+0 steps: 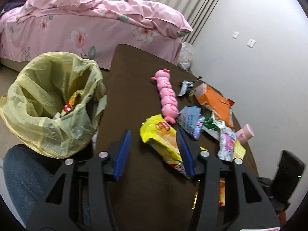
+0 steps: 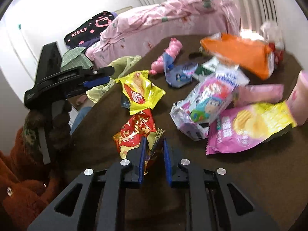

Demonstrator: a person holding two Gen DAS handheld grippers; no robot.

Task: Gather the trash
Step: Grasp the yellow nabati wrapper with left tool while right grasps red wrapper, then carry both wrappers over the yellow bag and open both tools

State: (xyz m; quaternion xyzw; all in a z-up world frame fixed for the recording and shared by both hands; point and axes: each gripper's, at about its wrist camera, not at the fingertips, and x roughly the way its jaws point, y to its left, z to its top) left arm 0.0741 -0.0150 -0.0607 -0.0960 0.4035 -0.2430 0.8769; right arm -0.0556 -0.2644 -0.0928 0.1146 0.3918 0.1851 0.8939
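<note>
Crinkled red-gold wrapper (image 2: 134, 132), foil-shiny

Crumpled snack wrappers (image 2: 200, 104) litter the brown table (image 2: 240, 173) — a yellow-lined bin (image 1: 52, 104) stands beside.

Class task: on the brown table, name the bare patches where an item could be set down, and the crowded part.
Free: the brown table strip between the bin bag and pink caterpillar toy, and the near edge right of the right gripper. Crowded: wrappers around the orange packet.
</note>
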